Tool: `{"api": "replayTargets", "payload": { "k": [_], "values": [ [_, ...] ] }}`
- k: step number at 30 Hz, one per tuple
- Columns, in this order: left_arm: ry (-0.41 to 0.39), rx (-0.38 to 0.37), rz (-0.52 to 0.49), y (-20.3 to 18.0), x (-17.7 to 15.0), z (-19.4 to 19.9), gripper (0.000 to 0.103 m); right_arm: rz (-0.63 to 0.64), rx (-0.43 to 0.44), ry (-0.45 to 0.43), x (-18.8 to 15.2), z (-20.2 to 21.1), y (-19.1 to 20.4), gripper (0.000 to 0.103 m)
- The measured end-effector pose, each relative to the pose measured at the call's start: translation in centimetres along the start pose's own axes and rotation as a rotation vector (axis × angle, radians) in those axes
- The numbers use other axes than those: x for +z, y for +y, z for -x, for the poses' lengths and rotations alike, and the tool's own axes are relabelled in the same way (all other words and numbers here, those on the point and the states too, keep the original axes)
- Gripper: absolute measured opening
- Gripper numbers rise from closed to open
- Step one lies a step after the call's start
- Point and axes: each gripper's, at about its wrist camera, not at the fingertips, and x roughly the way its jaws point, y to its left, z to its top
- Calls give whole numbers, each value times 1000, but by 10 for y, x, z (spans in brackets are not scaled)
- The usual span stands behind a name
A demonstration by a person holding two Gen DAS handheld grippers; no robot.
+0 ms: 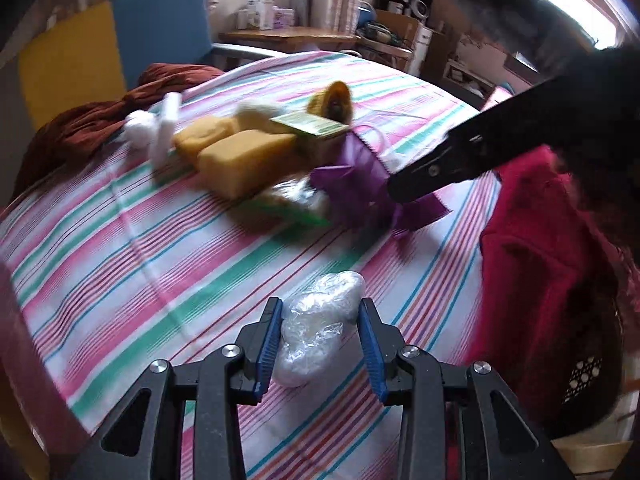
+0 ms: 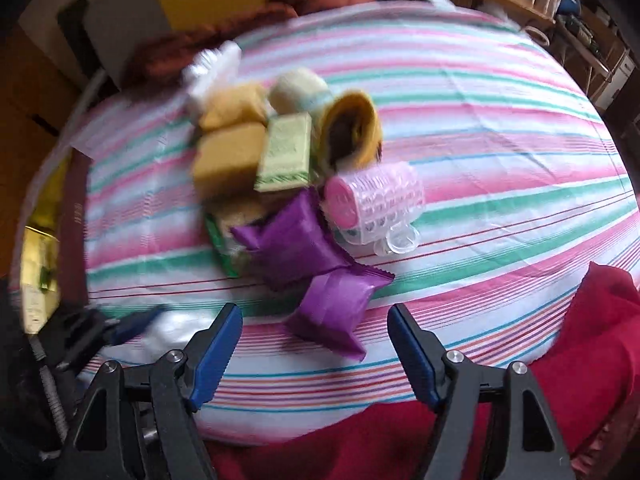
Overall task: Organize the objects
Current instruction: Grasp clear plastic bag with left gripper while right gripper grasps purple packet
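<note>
On the striped tablecloth [image 1: 160, 264] lies a clear-wrapped white packet [image 1: 320, 320]. My left gripper [image 1: 320, 344] is shut on it, with both blue pads against its sides. Two purple packets [image 2: 336, 308] lie at the near end of a pile. My right gripper [image 2: 316, 336] hangs open just above the nearer one, whose lower end sits between the fingertips [image 2: 224, 332] untouched. In the left wrist view a black finger [image 1: 424, 176] of the right gripper reaches over the purple packets [image 1: 352, 176].
The pile holds yellow sponges [image 2: 228, 160], a green box [image 2: 286, 156], a rolled yellow cloth [image 2: 352, 128], a pink hair-roller pack [image 2: 376, 196] and white items [image 2: 212, 72]. A red cloth [image 2: 600, 340] drapes the near edge, a brown cloth [image 1: 100, 120] the far left. A blue chair [image 1: 160, 28] stands behind.
</note>
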Motion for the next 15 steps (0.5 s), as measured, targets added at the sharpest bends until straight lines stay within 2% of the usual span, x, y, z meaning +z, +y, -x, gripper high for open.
{"api": "replayTargets", "payload": {
  "k": [3, 4, 6, 7, 8, 10, 15],
  "values": [
    [-10, 6, 48, 11, -8, 4, 39, -31, -13, 67, 8, -20, -5, 71],
    [-12, 0, 68, 16, -11, 5, 39, -42, -17, 82, 10, -24, -6, 67],
    [-16, -6, 96, 21, -13, 7, 39, -43, -43, 101, 13, -28, -6, 66],
    [-17, -8, 103, 23, -14, 7, 39, -37, -51, 121, 14, -33, -5, 61],
    [-20, -7, 113, 25, -15, 8, 39, -37, -58, 130, 14, -35, -5, 47],
    [-24, -5, 121, 27, -14, 8, 39, -34, -69, 128, 12, -35, -4, 38],
    [-34, 5, 141, 32, -23, 17, 39, 54, -84, 157, -4, -31, 7, 36]
  ]
}}
